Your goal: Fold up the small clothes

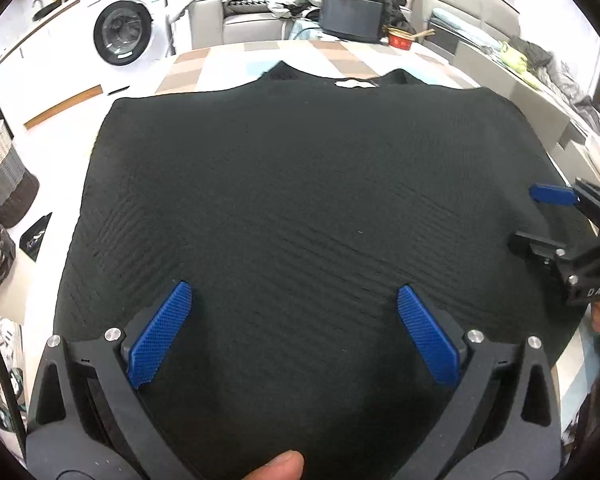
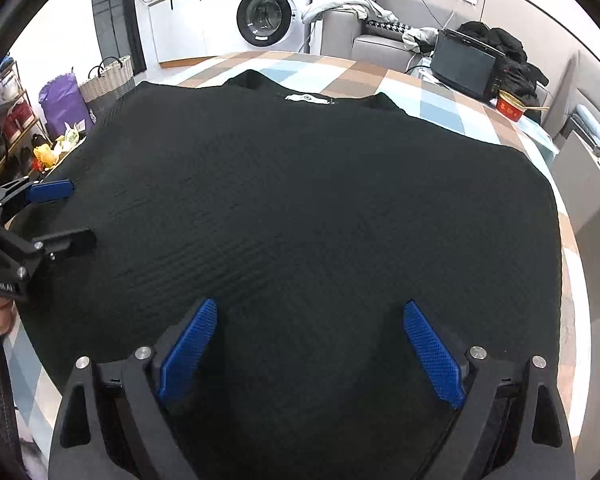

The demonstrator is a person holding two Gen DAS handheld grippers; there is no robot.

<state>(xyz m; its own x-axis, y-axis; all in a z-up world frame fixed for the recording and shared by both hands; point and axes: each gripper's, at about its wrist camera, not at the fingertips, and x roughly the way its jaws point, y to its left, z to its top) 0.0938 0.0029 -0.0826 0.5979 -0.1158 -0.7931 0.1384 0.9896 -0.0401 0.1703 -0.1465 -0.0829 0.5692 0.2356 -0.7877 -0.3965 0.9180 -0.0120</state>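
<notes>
A black ribbed garment (image 1: 292, 184) (image 2: 292, 200) lies spread flat on the checked table, its neck label (image 1: 356, 83) (image 2: 308, 98) at the far edge. My left gripper (image 1: 294, 294) hovers open over the near part of the cloth, blue pads wide apart, nothing between them. My right gripper (image 2: 310, 308) is open too, above the garment's near part. In the left wrist view the right gripper (image 1: 528, 216) shows open at the cloth's right edge. The right wrist view has the left gripper (image 2: 82, 212) open at the cloth's left edge. A fingertip (image 1: 276, 466) shows at the bottom.
The checked tablecloth (image 2: 440, 92) extends beyond the garment. A black monitor (image 2: 466, 65) and a red bowl (image 2: 510, 106) stand at the far right corner. A washing machine (image 2: 270, 16), a grey sofa (image 1: 240, 20), a woven basket (image 2: 108, 78) and a purple bag (image 2: 60, 100) surround the table.
</notes>
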